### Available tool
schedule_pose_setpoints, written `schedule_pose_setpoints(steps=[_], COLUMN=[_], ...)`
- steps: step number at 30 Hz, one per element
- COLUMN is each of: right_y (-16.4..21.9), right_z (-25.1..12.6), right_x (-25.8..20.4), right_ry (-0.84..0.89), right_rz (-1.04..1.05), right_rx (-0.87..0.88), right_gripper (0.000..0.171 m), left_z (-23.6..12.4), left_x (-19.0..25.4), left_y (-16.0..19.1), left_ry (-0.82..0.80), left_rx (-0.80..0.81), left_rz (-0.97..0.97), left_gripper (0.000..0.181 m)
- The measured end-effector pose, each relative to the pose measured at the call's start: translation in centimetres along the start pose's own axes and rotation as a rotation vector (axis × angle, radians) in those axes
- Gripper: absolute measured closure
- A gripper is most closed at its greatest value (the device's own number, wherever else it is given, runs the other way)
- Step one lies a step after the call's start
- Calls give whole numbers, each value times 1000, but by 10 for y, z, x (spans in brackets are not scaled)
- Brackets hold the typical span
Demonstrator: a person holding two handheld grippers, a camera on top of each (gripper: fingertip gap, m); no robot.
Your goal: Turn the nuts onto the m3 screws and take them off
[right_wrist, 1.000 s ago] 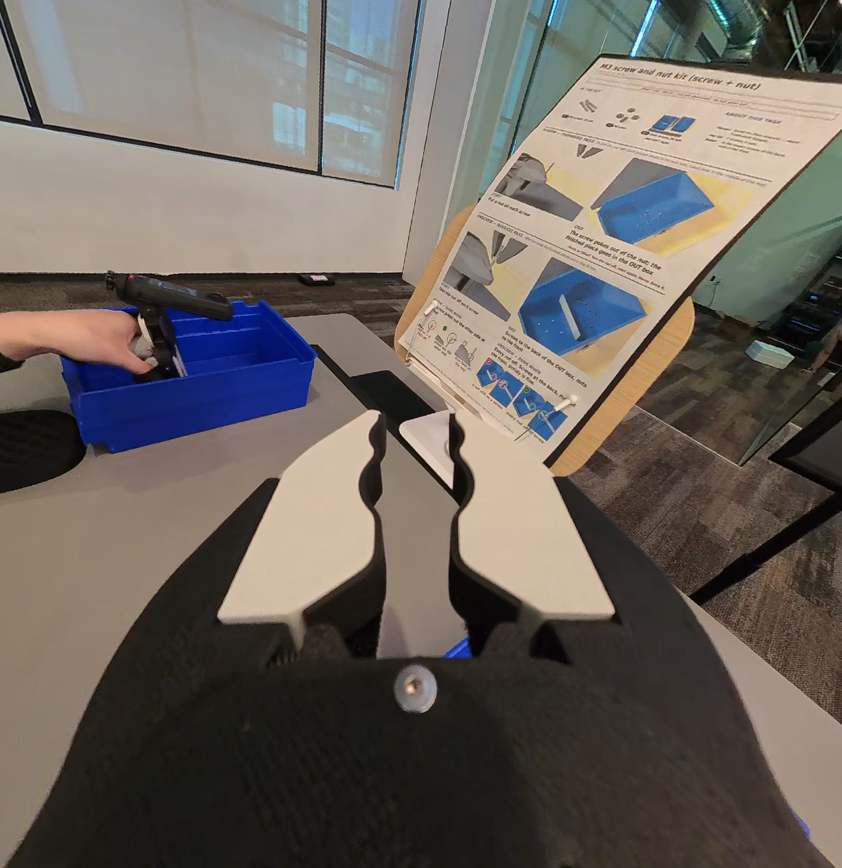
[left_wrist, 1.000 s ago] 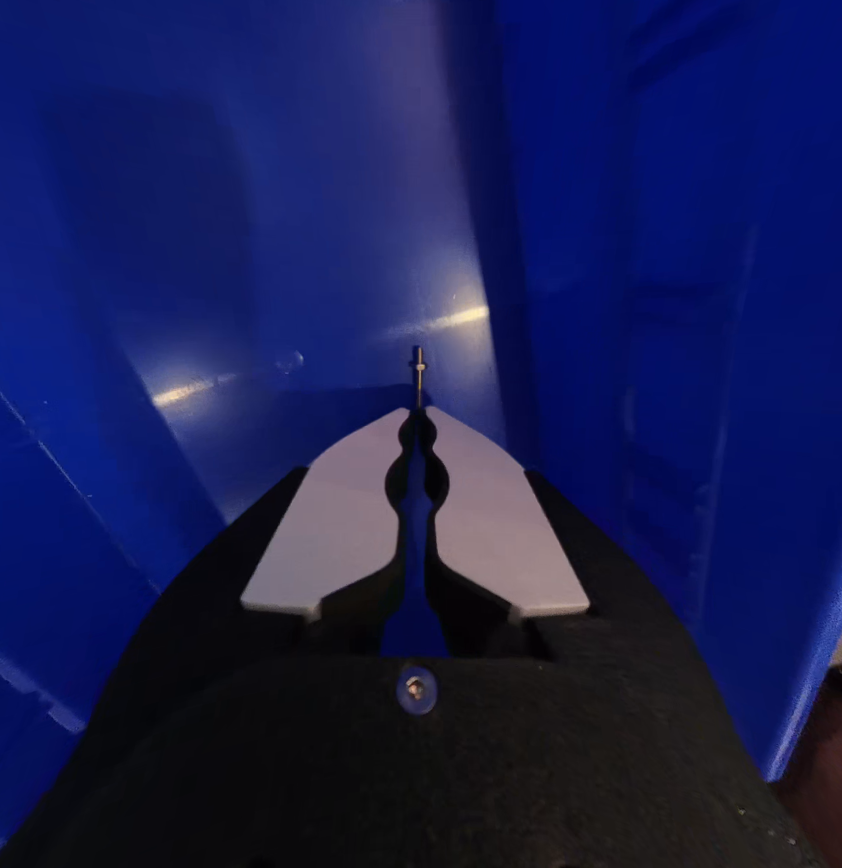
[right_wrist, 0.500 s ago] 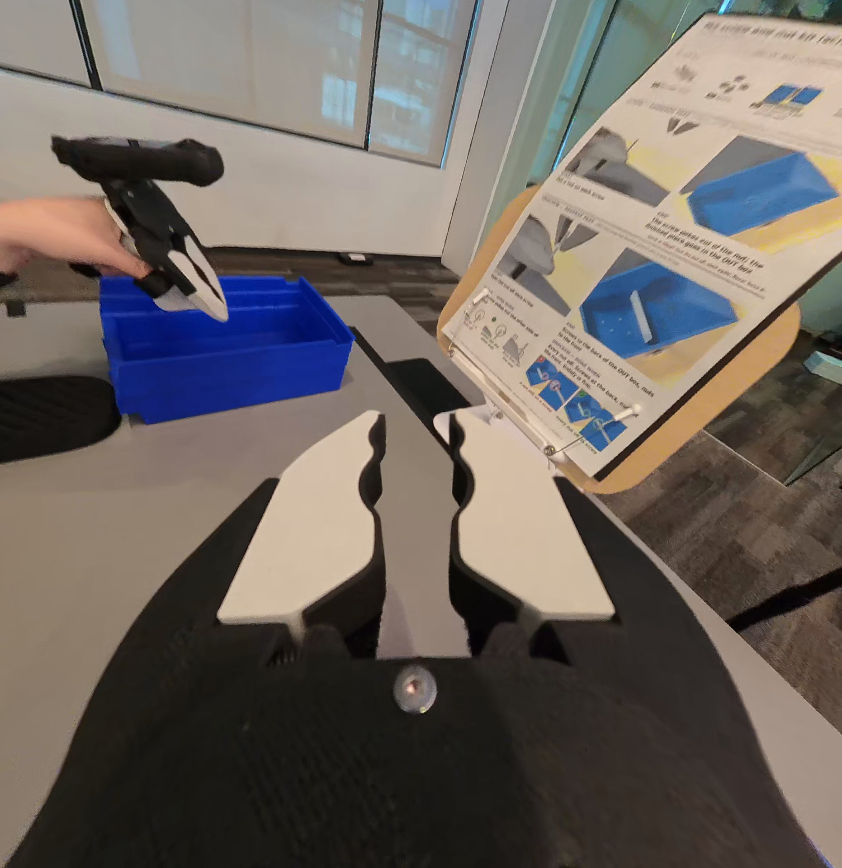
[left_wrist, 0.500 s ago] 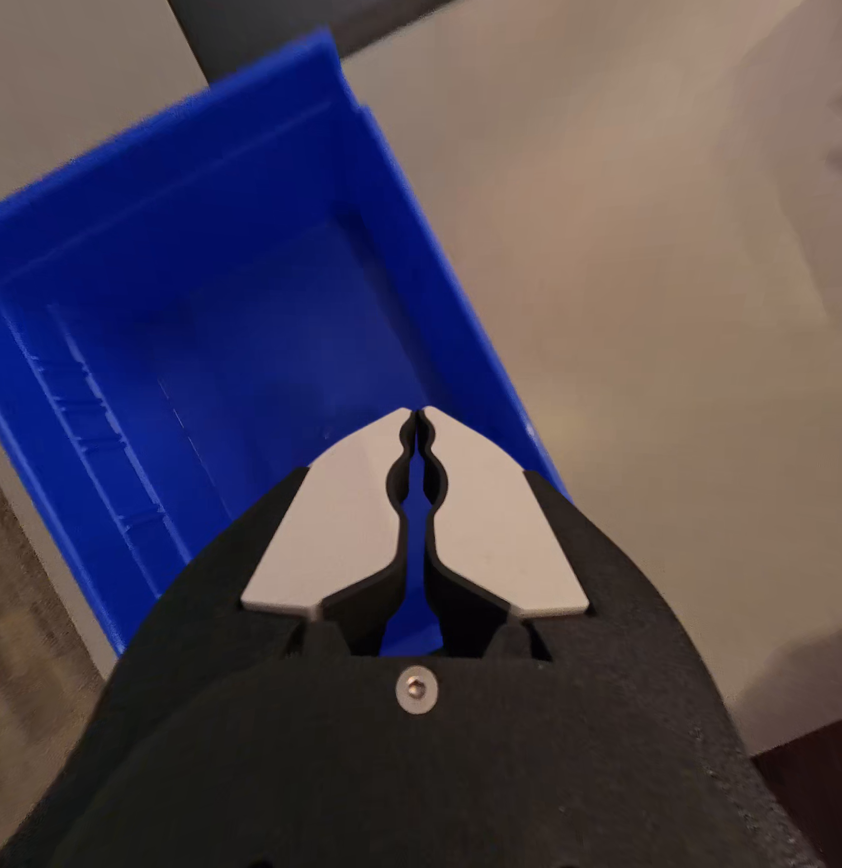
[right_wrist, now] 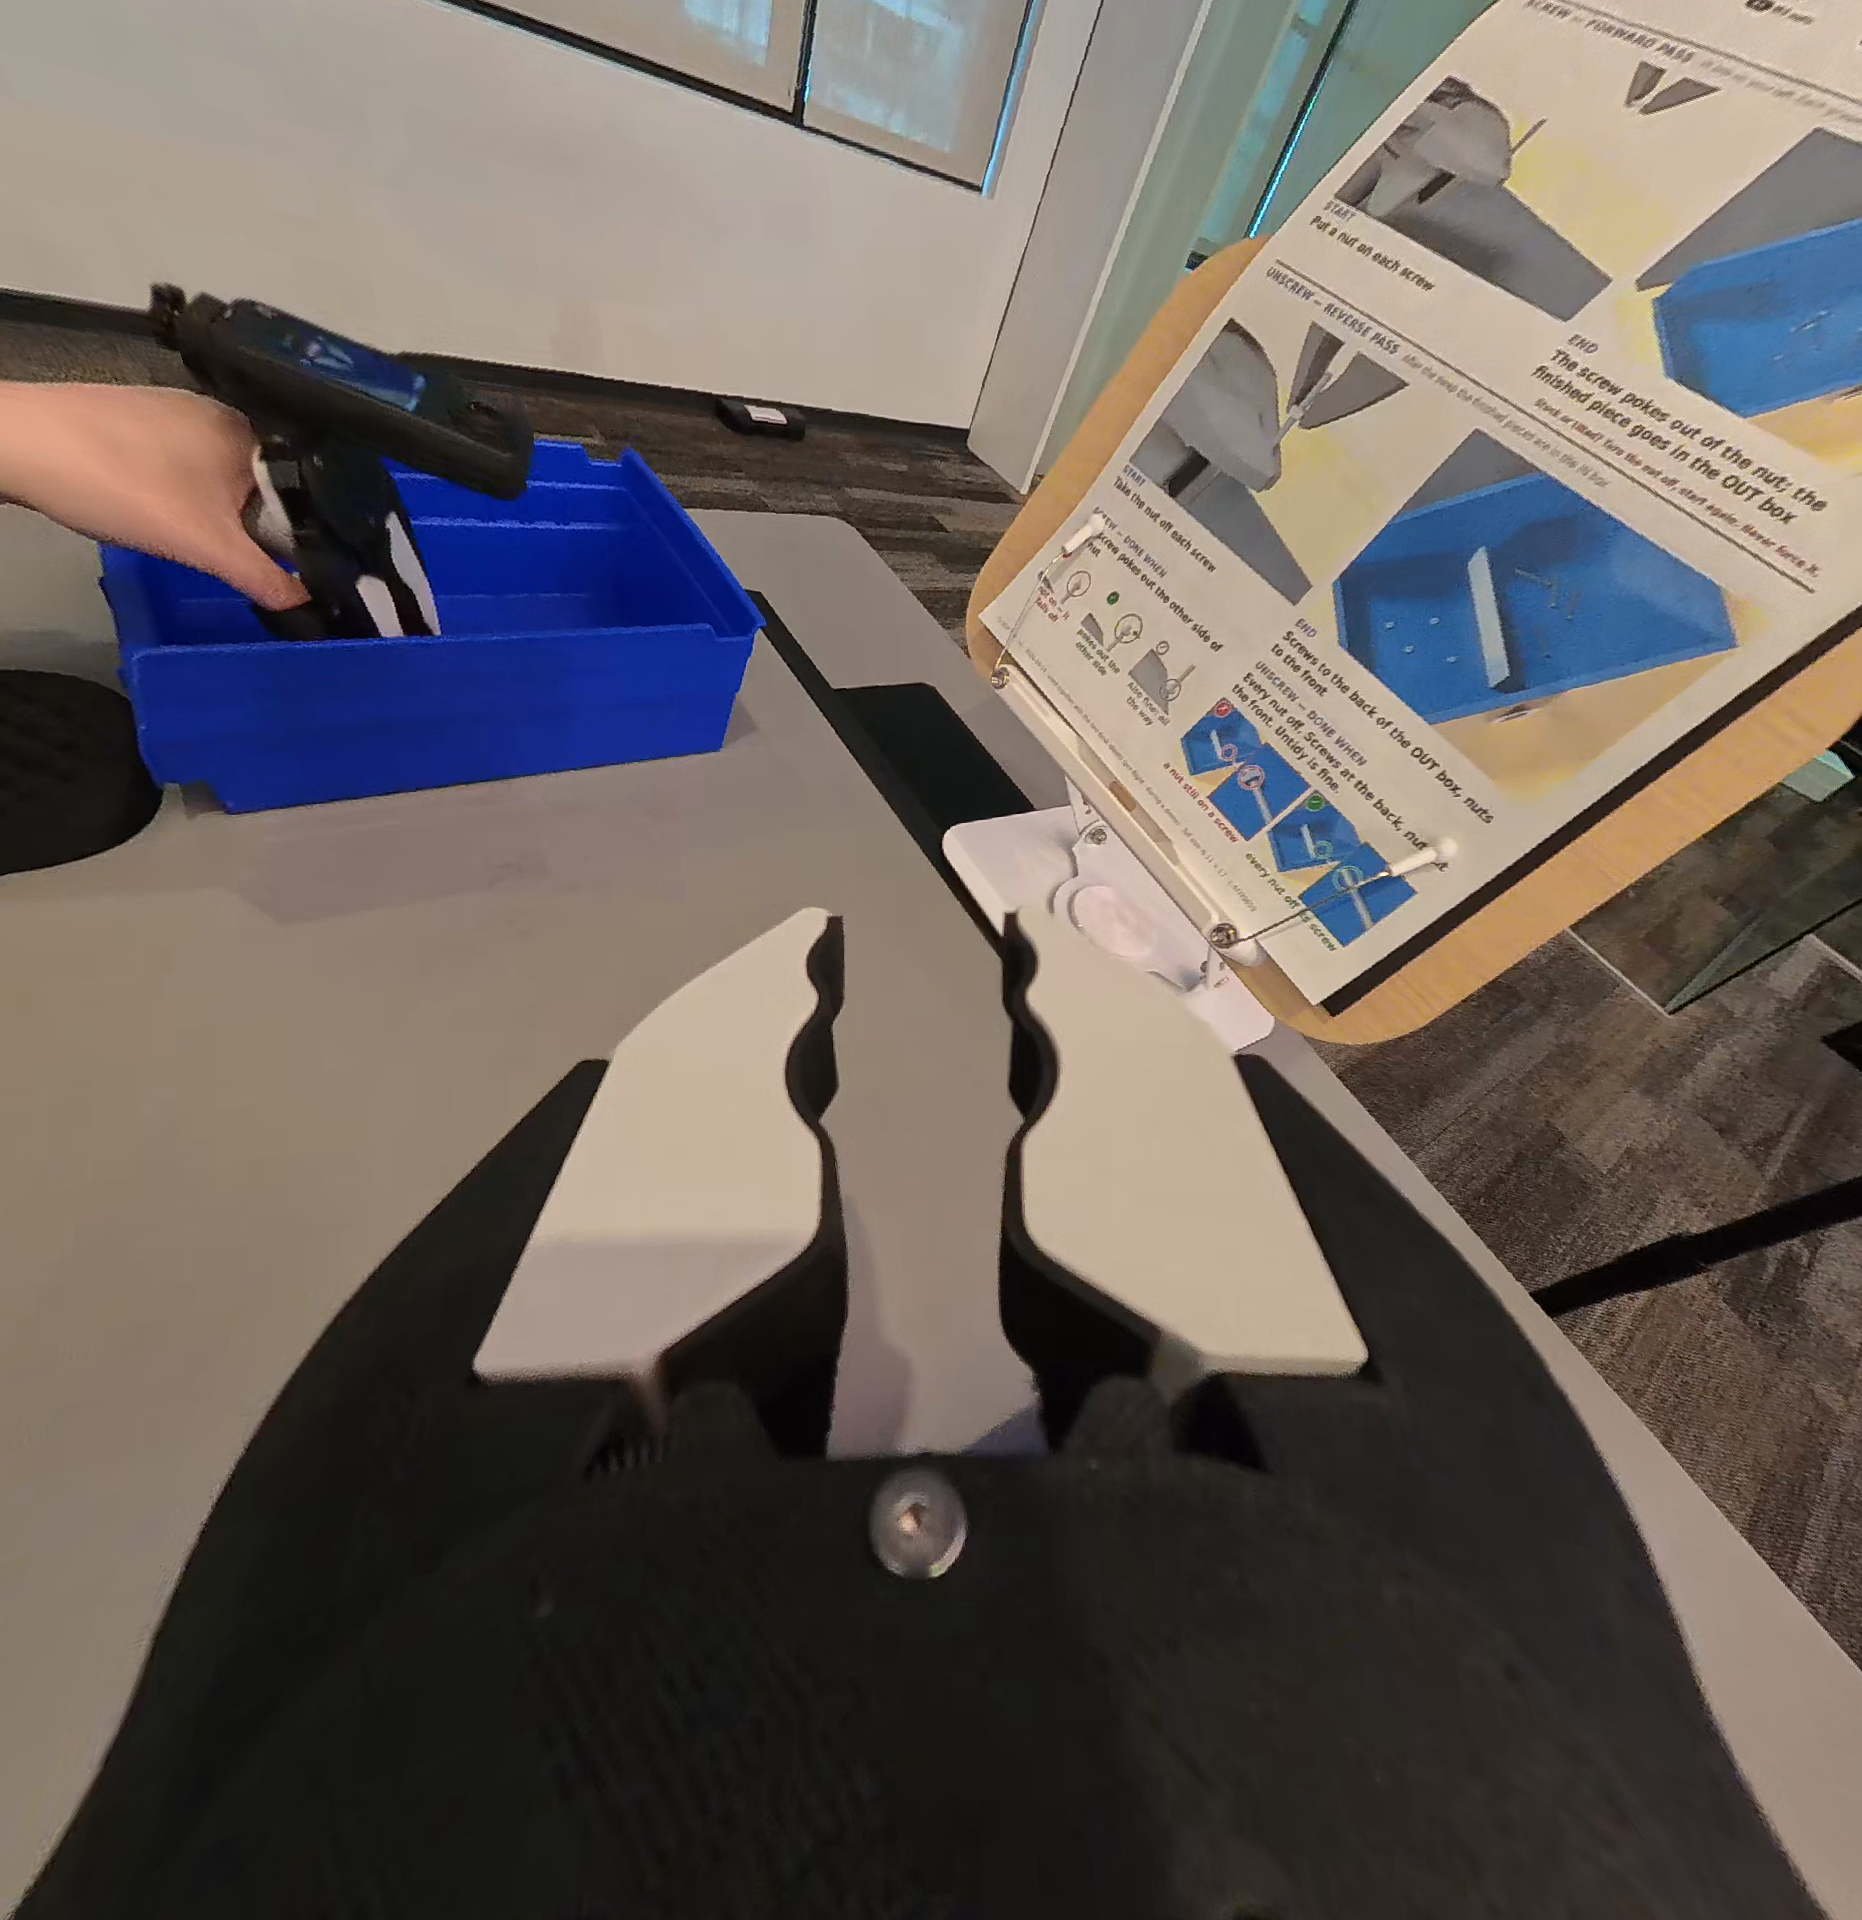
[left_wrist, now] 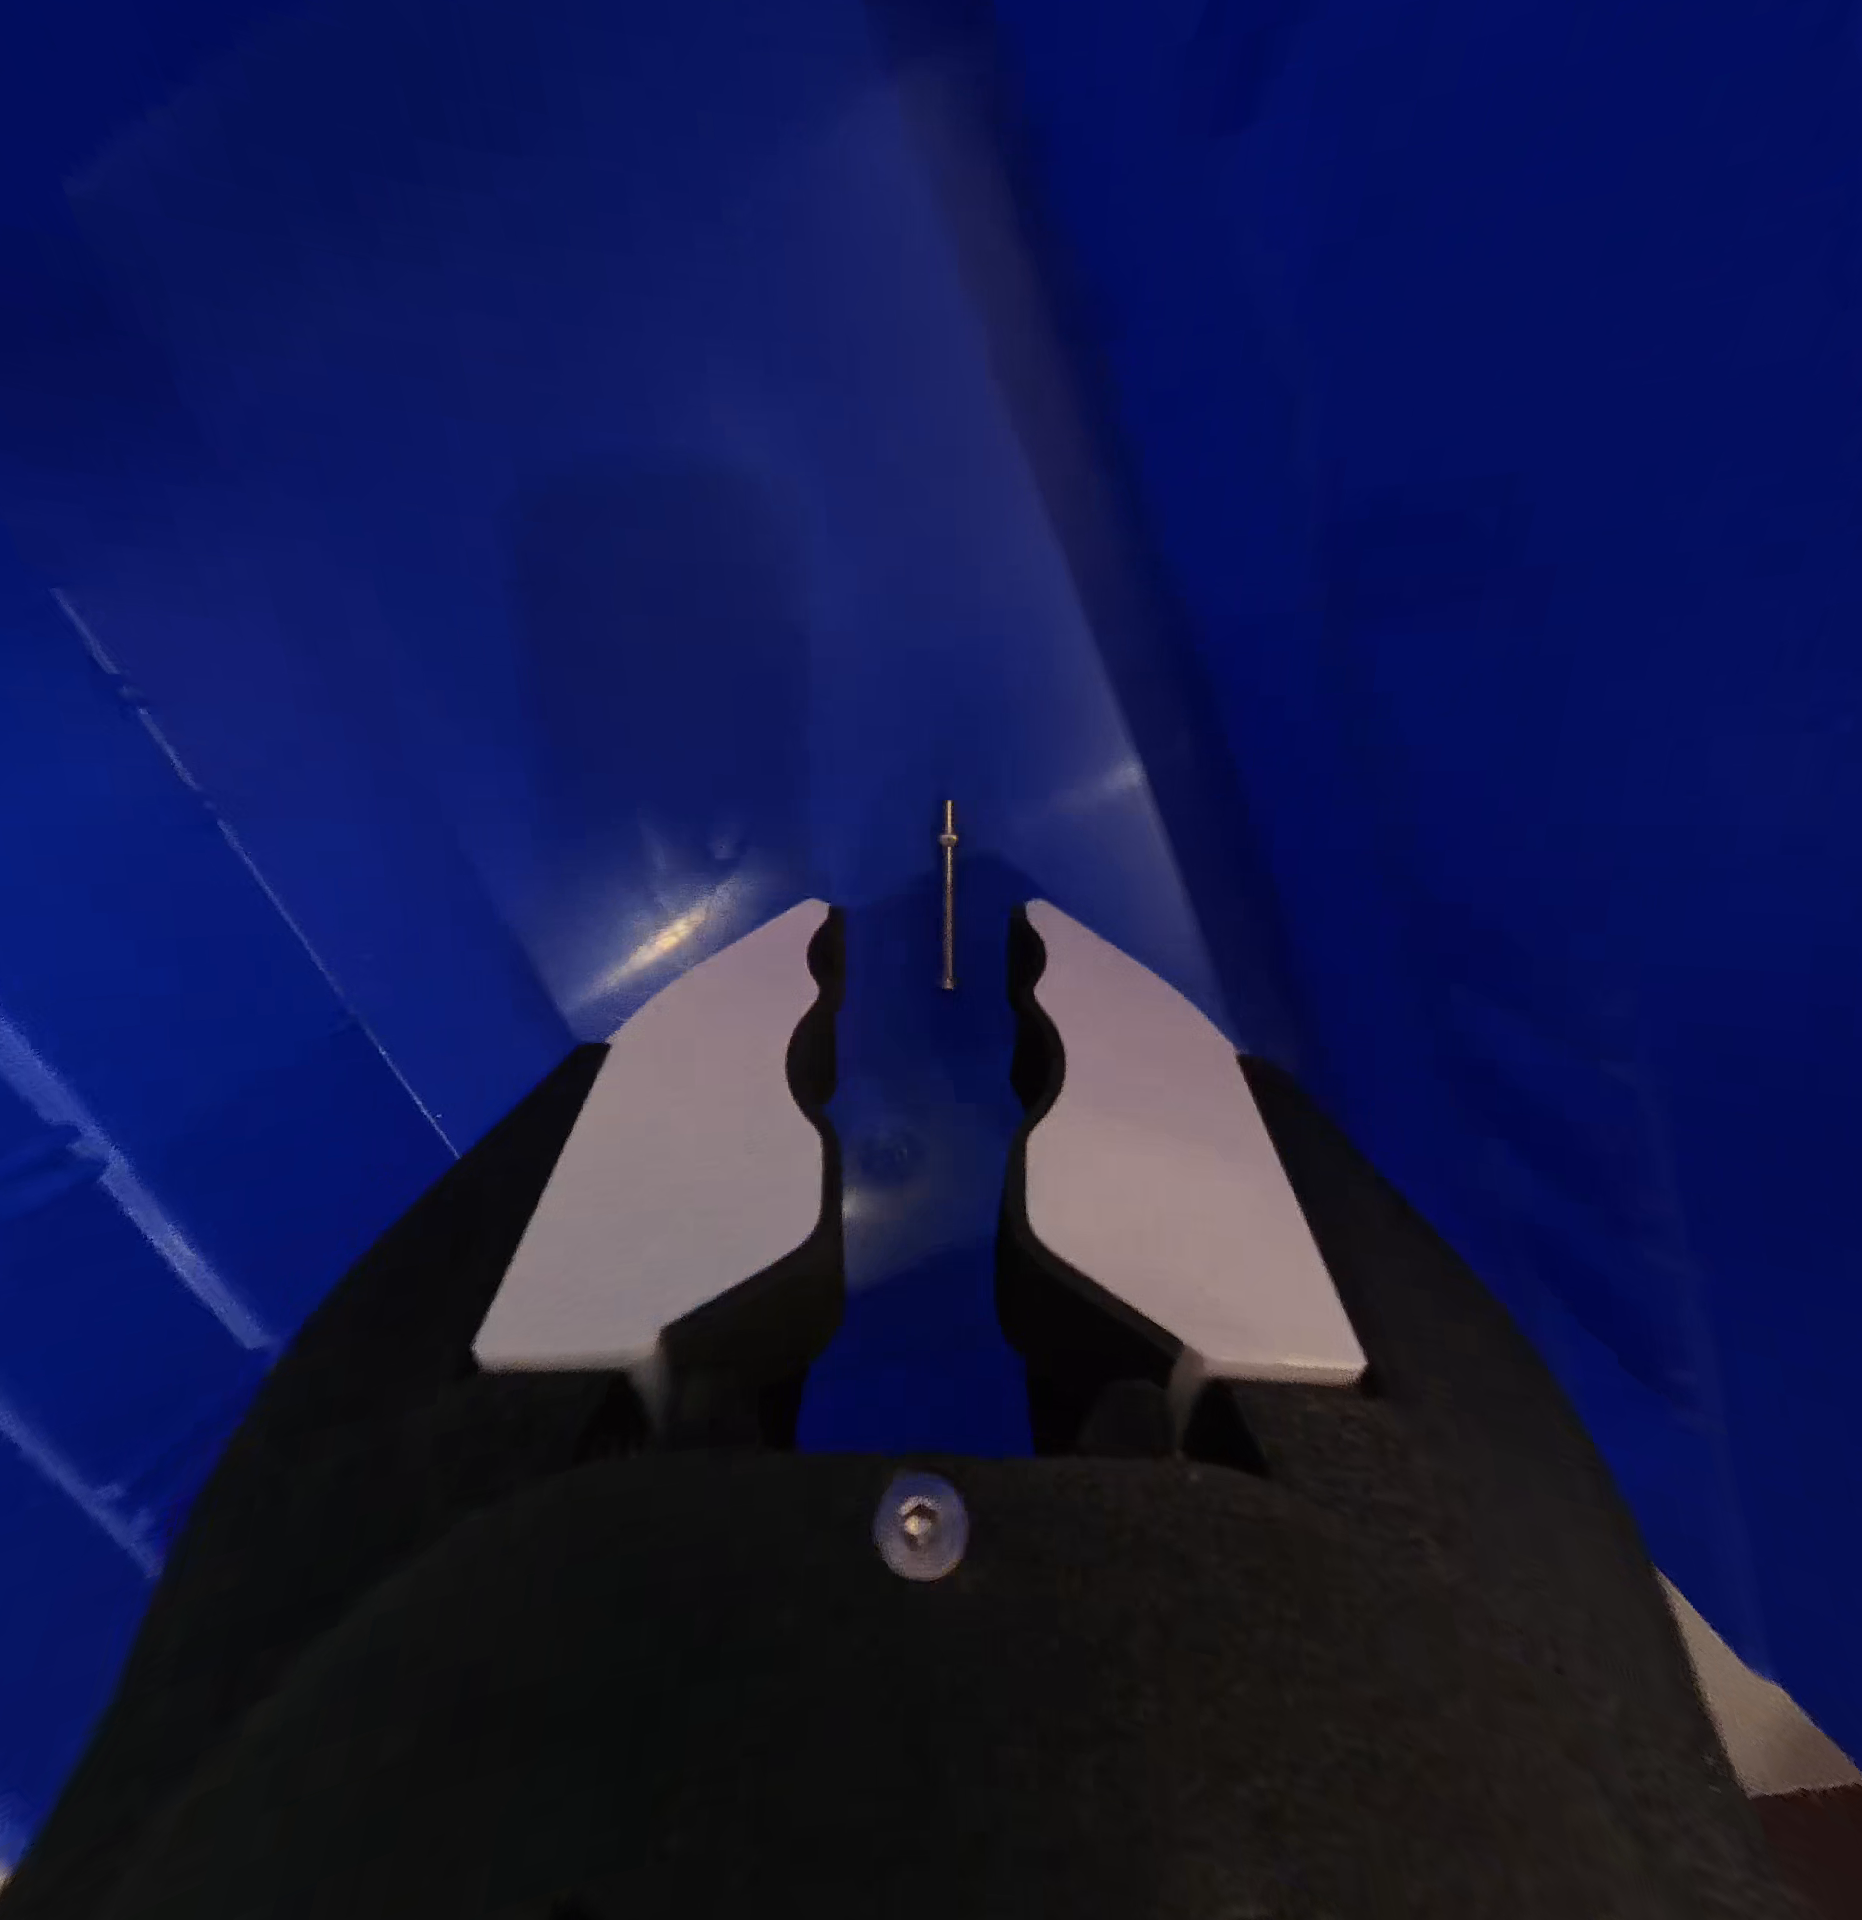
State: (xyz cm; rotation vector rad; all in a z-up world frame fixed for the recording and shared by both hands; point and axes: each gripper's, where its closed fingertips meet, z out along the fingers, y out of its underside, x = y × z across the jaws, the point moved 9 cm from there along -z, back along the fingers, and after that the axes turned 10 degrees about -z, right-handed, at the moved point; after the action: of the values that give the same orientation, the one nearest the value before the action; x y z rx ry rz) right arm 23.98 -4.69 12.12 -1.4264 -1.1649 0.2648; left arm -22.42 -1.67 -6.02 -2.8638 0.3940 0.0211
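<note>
In the left wrist view my left gripper is open, low inside the blue bin. A thin screw with a small nut near its far end lies on the bin floor, in line with the gap between the fingertips and touching neither. In the right wrist view my right gripper is open and empty above the grey table. The left gripper shows there too, held by a hand, dipped into the blue bin at the far left.
An instruction board on a wooden stand with a white base stands at the table's right edge. A black round pad lies left of the bin. A dark strip runs across the table behind the right gripper. About 45 centimetres separates my left fingertips from my right.
The left gripper held the screw shut inside the bin, rose out shut without it, then dropped back in and opened around the lying screw. The right gripper stayed open and tilted down.
</note>
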Motion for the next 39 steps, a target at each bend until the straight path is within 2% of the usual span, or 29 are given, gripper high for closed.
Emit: schedule_pose_setpoints(steps=[4,7,8,9,13,15,17,19,22,25,28,30,34,39], right_y=[1,2,3,4,5,5,5,3,-4,-13,-19,-21,-22,-19], right_z=[2,4,5,6,10,12,13,15,21,27,29,28,18,9], right_x=[-1,-3,-3,-4,-6,-8,-9,-11,-18,-29,-37,-37,-27,-14], right_ry=[-2,-5,-7,-7,-11,-13,-14,-34,-124,-302,-461,-489,-469,-537], right_rz=[-16,-32,-37,-44,-67,-78,-80,-61,17,170,301,327,344,445], right_rx=[-24,-42,-50,-59,-80,-81,-76,-46,79,290,432,458,495,528], right_gripper=[142,142,142,142,141,141,141,141,142,142,142,142,141,141], left_z=[7,6,6,6,6,-2,-31,-77,-138,-168,-174,-172,-168,-173], left_x=[-4,-9,-11,-13,-21,-29,-25,-3,57,127,181,207,240,255], left_y=[1,4,6,6,7,6,0,-7,-12,-16,-27,-36,-54,-65], left_ry=[50,60,60,67,104,30,89,215,399,689,977,1108,1190,1206], left_rx=[-21,-26,-38,-44,-38,29,198,427,684,823,819,801,743,788], left_rz=[-58,-70,-58,-40,-53,-30,-59,-42,116,282,357,402,469,514], left_gripper=[150,163,174,178,178,178,178,179,179,179,179,179,179,179])
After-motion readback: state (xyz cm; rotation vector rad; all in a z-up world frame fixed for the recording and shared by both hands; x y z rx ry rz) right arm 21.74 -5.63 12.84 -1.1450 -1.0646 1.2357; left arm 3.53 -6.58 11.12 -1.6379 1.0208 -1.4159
